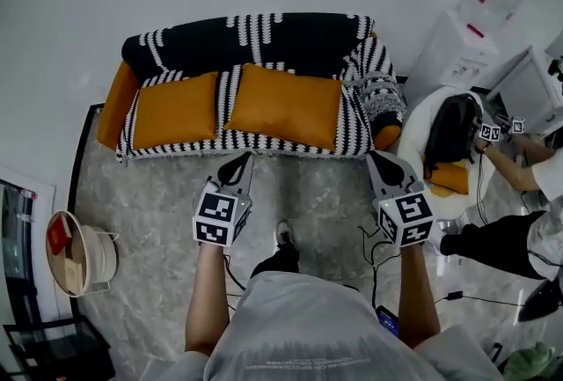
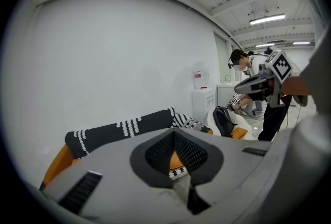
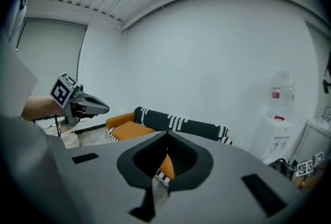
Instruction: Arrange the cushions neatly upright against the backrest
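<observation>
Two orange cushions lie flat on the seat of a sofa (image 1: pixel 119 98) draped in a black-and-white patterned throw: a smaller left cushion (image 1: pixel 174 110) and a wider right cushion (image 1: pixel 283 106). The black backrest (image 1: pixel 255 36) runs behind them. My left gripper (image 1: pixel 237 164) is shut and empty, just short of the seat's front edge between the cushions. My right gripper (image 1: pixel 385 161) is shut and empty too, near the sofa's right front corner. In the left gripper view the backrest (image 2: pixel 121 131) shows beyond the shut jaws; in the right gripper view the left cushion (image 3: pixel 126 130) shows.
A white chair (image 1: pixel 420 126) with a black backpack (image 1: pixel 453 131) stands right of the sofa, where another person (image 1: pixel 528 221) sits with grippers. A water dispenser (image 1: pixel 462 40) stands at the back right. A round basket (image 1: pixel 75 254) is at the left on the marble floor.
</observation>
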A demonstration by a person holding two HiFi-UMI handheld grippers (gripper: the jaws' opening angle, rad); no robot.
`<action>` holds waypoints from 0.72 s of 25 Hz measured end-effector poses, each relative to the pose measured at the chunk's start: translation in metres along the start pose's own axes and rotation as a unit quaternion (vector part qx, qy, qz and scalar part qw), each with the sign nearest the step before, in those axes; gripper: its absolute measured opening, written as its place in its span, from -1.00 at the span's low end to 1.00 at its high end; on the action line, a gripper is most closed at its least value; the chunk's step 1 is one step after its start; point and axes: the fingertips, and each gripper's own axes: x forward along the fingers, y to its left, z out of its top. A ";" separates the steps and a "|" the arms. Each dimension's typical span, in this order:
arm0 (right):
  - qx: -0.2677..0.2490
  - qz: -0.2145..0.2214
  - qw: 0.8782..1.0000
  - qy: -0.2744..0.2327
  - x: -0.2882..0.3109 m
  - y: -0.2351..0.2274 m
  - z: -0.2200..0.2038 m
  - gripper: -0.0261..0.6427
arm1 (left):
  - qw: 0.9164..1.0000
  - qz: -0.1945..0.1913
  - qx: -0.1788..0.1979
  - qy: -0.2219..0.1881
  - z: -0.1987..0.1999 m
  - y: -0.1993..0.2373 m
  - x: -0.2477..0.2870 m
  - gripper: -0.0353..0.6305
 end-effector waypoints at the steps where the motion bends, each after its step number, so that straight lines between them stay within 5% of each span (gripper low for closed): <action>1: 0.003 0.001 1.000 0.002 0.011 -0.001 0.002 -0.93 | 1.000 -0.003 0.000 0.002 0.000 0.009 0.009 -0.85; 18: -0.013 -0.021 0.996 0.091 0.140 -0.023 -0.013 -0.93 | 0.997 -0.021 -0.027 0.065 -0.043 0.123 0.112 -0.85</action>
